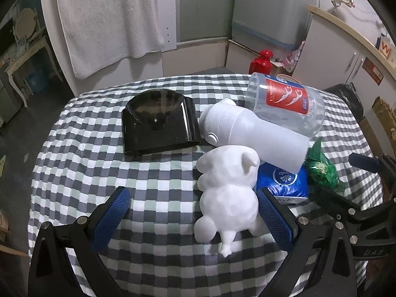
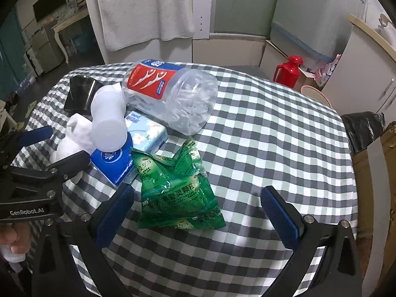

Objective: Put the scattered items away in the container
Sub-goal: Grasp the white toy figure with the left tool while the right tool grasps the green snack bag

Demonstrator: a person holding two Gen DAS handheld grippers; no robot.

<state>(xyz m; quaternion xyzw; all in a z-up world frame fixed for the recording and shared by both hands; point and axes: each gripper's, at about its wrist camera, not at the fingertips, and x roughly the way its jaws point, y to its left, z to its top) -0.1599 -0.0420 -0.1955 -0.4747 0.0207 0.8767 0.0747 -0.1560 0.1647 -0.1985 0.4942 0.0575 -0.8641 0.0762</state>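
Black glossy container (image 1: 158,126) lies tipped on its side on the checked tablecloth (image 1: 104,173), open mouth toward the camera; nothing visible inside it. Clear plastic jar (image 2: 170,96) with a red label also lies on its side, partly filled with small white pieces, too blurred to identify individually. Just right of the container, a pile: white bottle (image 1: 250,133) lying down, its base resting on a blue tissue pack (image 1: 282,180); white toy figure (image 1: 227,198) in front of the bottle, touching it; green foil packets (image 2: 175,190) at the right edge of the pile, overlapping the tissue pack. The jar leans against the bottle from behind. Left gripper (image 1: 193,219) is spread wide, toy figure between its blue pads (image 1: 112,220), right-hand pad close beside the figure, contact cannot be confirmed; not grasping. Right gripper (image 2: 198,215) likewise spread wide, the green packets lying between its fingers, no contact. From the right wrist view the container is mostly hidden behind the bottle; only a corner shows. Tissue pack is partly covered by bottle and figure. Beyond the table: hanging white towel (image 1: 106,22), red flask (image 2: 288,71) on the floor, pale cabinets (image 1: 344,57). Part of a hand (image 2: 12,240) shows at the lower left edge of the right view, cut off.
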